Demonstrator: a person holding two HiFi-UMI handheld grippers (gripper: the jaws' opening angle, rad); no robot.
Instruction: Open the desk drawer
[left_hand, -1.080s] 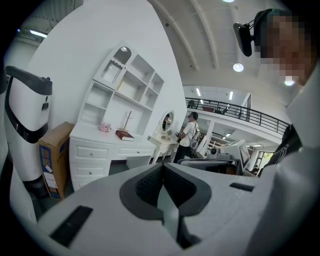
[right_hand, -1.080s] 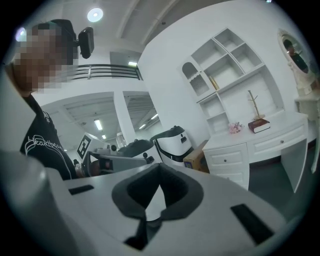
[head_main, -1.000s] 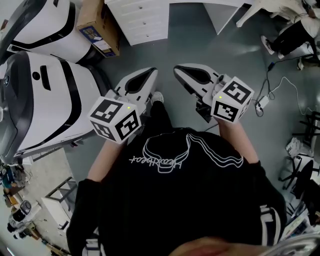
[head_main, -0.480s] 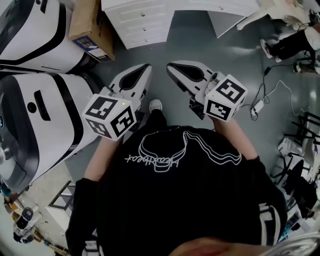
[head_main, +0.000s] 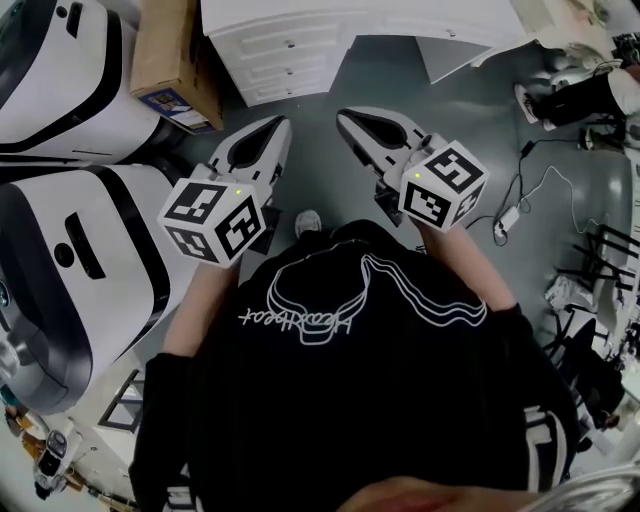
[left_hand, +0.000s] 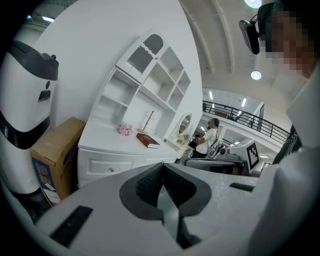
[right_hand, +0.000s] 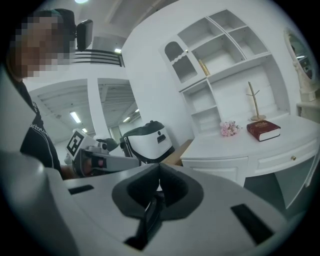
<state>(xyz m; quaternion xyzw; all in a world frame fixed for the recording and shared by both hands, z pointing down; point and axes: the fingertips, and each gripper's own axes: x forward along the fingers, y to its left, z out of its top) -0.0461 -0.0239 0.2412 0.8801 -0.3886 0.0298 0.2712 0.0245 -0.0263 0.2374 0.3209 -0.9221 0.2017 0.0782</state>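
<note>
Judging this the approach: the desk drawer (head_main: 305, 42) sits far ahead, well apart from my left gripper (head_main: 281, 126) and right gripper (head_main: 344, 116), both pinched closed, empty. Next, I must part one for its knob (left_hand: 111, 170).

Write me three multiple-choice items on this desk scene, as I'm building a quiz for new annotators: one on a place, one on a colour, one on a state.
1. Where does the red book lie?
A. on the top of the white desk
B. on the floor
C. on a hutch shelf

2. What colour are the flowers near it?
A. blue
B. pink
C. yellow

3. How is the knobbed desk drawer?
A. pulled halfway out
B. taken out
C. closed

Key: 1 A, the book rests flat on the desk top by a wooden stand. 2 B, the small bunch looks pink in both gripper views. 3 C, its front sits flush with the desk.
</note>
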